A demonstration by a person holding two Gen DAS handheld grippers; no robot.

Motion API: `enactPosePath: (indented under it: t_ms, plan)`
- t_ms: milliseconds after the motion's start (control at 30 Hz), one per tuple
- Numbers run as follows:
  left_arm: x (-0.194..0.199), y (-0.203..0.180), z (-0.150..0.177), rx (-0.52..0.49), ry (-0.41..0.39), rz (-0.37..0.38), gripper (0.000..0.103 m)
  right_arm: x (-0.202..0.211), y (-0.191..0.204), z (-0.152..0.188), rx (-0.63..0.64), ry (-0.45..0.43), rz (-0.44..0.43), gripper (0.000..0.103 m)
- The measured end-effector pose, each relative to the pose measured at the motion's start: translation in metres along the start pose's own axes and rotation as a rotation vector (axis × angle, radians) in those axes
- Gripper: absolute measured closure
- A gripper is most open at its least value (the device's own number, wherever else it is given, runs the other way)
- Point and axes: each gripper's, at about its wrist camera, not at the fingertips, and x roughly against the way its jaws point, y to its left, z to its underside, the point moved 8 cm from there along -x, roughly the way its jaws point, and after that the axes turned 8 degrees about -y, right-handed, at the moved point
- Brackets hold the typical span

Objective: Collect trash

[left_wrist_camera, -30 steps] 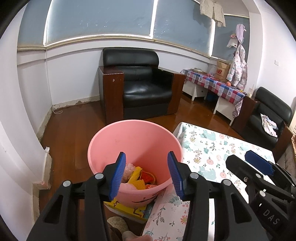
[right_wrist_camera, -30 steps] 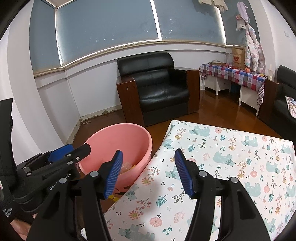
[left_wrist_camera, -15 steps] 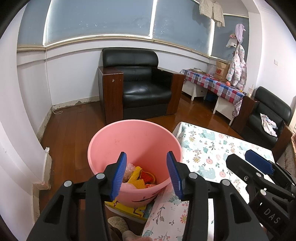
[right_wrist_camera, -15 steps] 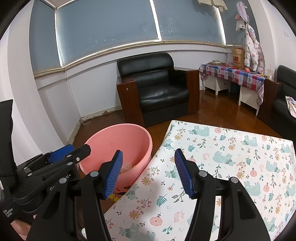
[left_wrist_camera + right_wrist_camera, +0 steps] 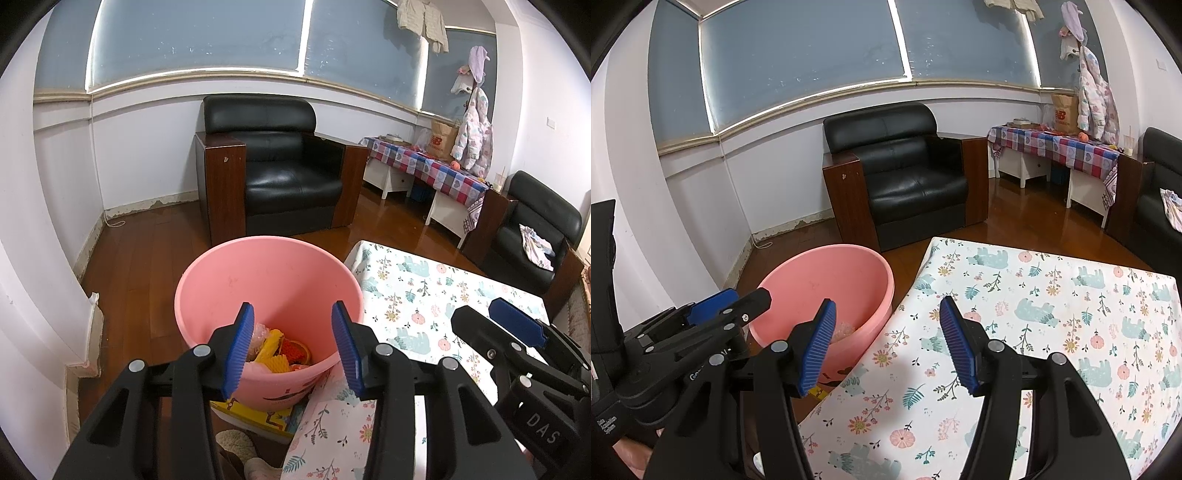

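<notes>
A pink bucket [image 5: 266, 273] stands on the wooden floor against the corner of a table with a floral cloth [image 5: 424, 295]. Yellow, orange and clear wrapper trash [image 5: 280, 350] lies at its bottom. My left gripper [image 5: 291, 304] hovers over the bucket's near rim, open, with nothing between its blue pads. My right gripper [image 5: 887, 300] is open and empty too, above the table corner beside the bucket [image 5: 827, 273]. Each gripper shows at the edge of the other's view: the right gripper [image 5: 498, 317] and the left gripper [image 5: 738, 306]. No trash shows on the cloth [image 5: 1052, 314].
A black armchair [image 5: 280, 173] stands behind the bucket by the wall. A side table with a checked cloth [image 5: 424, 166] and a second black chair [image 5: 535, 221] are at the right. A yellow box [image 5: 255, 413] lies under the bucket's near side.
The left gripper's jaws have narrowed very slightly. Both hands, the bucket and the trash stay where they were.
</notes>
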Motion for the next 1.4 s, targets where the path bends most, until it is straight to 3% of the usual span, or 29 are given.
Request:
enactPosePath:
  t_ms: [1400]
  plan:
    - [0.0021,-0.0013,0.0004,-0.002,0.005,0.000,0.060,0.0017,-0.0019,0.0037,-0.008,0.002,-0.001,0.044]
